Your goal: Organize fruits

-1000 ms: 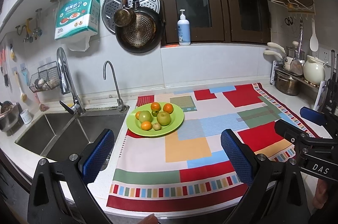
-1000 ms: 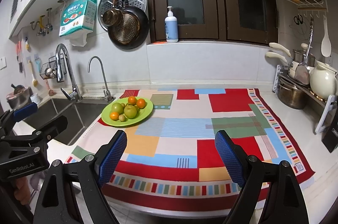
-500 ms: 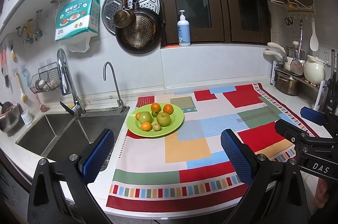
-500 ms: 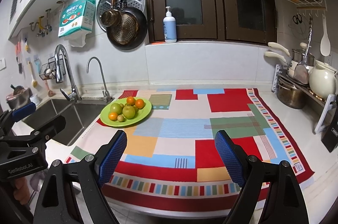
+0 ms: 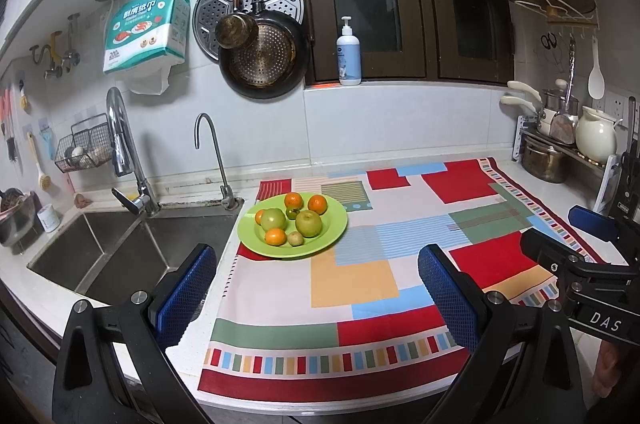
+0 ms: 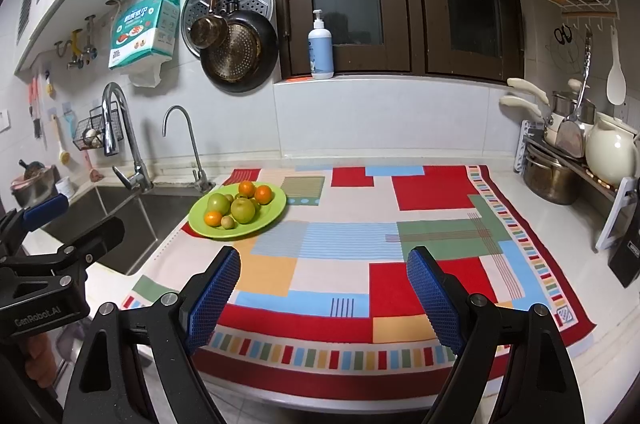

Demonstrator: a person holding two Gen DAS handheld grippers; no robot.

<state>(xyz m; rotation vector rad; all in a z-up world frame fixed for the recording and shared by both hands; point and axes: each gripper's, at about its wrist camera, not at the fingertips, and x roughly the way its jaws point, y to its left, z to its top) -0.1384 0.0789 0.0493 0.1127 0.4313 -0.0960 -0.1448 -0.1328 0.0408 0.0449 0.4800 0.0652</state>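
A green plate (image 5: 336,224) (image 6: 276,206) rests on the far left corner of a patchwork cloth (image 5: 356,276) (image 6: 348,240), beside the sink. On it lie several fruits: small oranges (image 5: 293,200) (image 6: 247,189), two green apples (image 5: 308,223) (image 6: 243,210) and a small brownish fruit (image 5: 295,238) (image 6: 228,222). My left gripper (image 5: 316,284) hovers open over the cloth's near edge, well short of the plate, nothing between its blue pads. My right gripper (image 6: 324,288) is also open and empty, further right over the cloth. Each gripper shows at the edge of the other's view.
A steel sink (image 5: 120,252) with two taps (image 5: 128,160) lies left of the cloth. Pots and a white jug (image 6: 612,152) stand on a rack at the right. Pans hang on the wall and a soap bottle (image 5: 349,54) stands on the sill.
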